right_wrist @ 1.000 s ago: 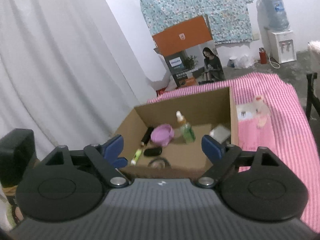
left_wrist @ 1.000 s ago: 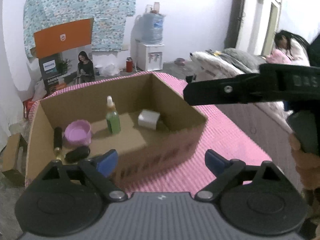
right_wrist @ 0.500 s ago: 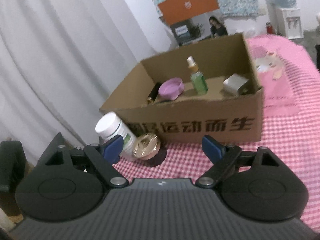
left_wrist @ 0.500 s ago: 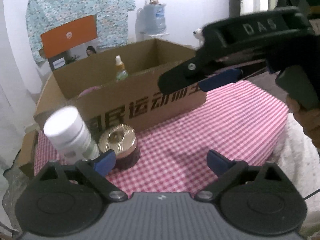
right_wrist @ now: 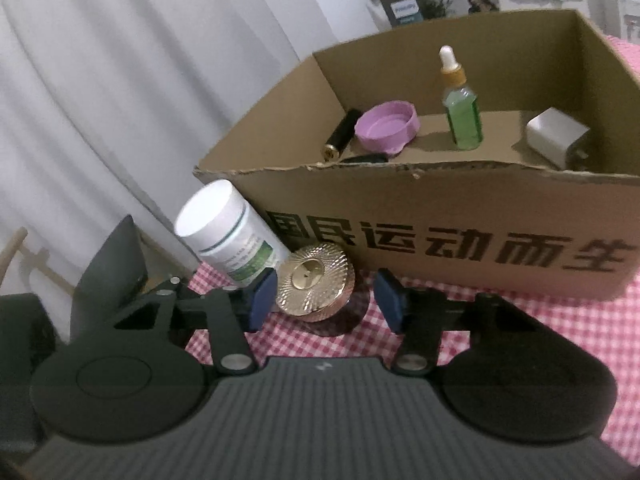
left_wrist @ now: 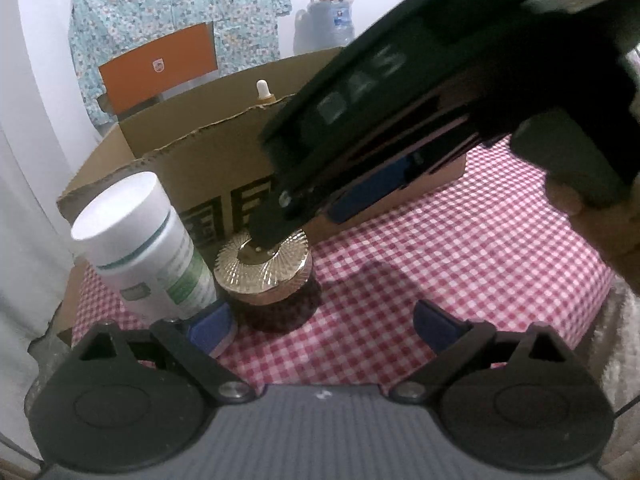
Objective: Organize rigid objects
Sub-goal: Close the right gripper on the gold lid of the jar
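Tongs (right_wrist: 326, 296) of right hand spread around gold-lidded jar (right_wrist: 316, 282) beside cardboard box (right_wrist: 440, 216); left tongs (left_wrist: 320, 324) apart, idle. Risk: white bottle (right_wrist: 232, 236), touching, toppled by left finger.

A white curtain (right_wrist: 120, 80) hangs in folds left of the tool. Ahead, a floral cloth (left_wrist: 180, 12) covers the white wall (left_wrist: 44, 40), an orange box (left_wrist: 160, 64) before it. A water jug (left_wrist: 326, 20) stands farther right. Light is dim, bluish.
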`<state>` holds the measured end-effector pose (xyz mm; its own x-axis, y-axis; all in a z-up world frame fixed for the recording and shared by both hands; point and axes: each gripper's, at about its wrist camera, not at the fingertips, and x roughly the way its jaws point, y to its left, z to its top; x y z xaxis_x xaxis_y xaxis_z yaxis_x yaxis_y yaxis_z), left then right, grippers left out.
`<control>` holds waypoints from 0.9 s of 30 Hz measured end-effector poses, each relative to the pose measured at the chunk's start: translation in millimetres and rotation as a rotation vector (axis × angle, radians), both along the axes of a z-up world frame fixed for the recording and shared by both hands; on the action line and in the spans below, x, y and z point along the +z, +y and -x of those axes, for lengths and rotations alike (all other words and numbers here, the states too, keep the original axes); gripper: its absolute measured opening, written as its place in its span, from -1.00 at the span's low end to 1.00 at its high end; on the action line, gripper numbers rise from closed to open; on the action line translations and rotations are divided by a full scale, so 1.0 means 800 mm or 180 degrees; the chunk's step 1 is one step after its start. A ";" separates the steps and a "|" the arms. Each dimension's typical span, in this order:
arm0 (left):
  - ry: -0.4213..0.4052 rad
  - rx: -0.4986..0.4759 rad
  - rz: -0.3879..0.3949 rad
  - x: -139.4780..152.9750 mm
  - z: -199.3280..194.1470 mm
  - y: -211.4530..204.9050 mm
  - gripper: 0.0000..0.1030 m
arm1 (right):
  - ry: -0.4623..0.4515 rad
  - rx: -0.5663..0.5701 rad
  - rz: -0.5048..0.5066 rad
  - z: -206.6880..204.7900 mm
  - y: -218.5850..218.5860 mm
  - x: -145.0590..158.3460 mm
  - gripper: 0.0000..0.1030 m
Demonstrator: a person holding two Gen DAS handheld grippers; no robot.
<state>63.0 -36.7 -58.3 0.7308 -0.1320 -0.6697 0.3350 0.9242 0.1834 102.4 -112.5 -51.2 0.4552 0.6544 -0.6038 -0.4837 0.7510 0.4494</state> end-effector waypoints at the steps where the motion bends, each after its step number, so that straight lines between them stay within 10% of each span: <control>1: -0.0007 0.0004 -0.0004 -0.001 -0.002 -0.001 0.91 | 0.0023 0.0015 0.0002 -0.003 0.002 -0.003 -0.04; 27: -0.0038 -0.0493 0.0139 -0.007 -0.007 -0.055 0.90 | 0.0275 -0.0146 -0.0023 -0.002 -0.049 -0.024 -0.03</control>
